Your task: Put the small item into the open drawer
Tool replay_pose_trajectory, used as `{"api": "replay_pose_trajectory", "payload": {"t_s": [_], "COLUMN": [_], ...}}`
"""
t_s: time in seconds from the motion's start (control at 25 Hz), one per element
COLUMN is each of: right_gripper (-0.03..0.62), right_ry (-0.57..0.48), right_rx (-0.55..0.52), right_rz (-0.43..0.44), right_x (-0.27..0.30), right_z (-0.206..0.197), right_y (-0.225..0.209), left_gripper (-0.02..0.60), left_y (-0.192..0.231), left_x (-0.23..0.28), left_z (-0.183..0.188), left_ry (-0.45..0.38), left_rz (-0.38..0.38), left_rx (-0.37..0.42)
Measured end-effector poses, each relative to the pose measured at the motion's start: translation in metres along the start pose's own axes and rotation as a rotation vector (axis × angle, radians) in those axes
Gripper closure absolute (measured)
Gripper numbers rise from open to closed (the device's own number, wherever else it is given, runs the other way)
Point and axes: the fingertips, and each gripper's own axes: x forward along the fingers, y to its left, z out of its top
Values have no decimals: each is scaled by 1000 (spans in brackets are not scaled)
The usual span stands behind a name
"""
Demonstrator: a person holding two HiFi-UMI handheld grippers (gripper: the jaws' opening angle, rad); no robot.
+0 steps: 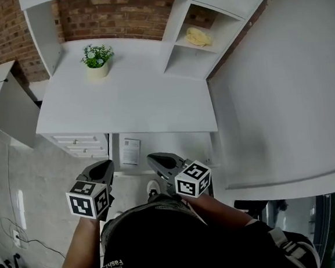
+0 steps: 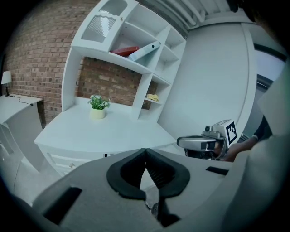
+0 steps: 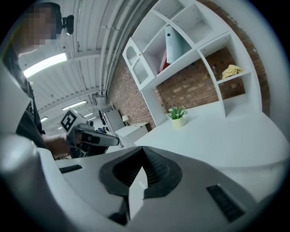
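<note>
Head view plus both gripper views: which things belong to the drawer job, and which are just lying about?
Job:
- right claw, shut on a small white item
- left claw, shut, empty
- desk drawers

Lying about:
- potted plant on the desk
- yellow cloth on a shelf
- printed sheet below the desk edge

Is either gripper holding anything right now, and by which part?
The right gripper is shut on a small white flat item, clamped across its two flat faces, with its thin edge toward the camera. The left gripper is shut and empty.
</note>
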Motion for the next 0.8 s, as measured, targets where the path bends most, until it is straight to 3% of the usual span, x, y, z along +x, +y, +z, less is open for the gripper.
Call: {"api": "replay_pose_trajectory", "payload": {"t_s": [0.2, 0.44, 0.8], "right_gripper": [591, 589, 589], "right_ry": [24, 18, 23], "right_rx": [-20, -29, -63], "right_rz": [-10, -68, -104], "right_x": [9, 6, -12], "right_z": [-28, -48, -46], "right_y": [60, 111, 129], "left_gripper": [565, 565, 565], "left_y": [13, 16, 2], "left_x": [-50, -97, -131], "left_z": [-18, -46, -59], "left_ry": [-48, -36, -43], "left_rz": [-14, -66, -61], "left_rx": [-12, -1, 35]}}
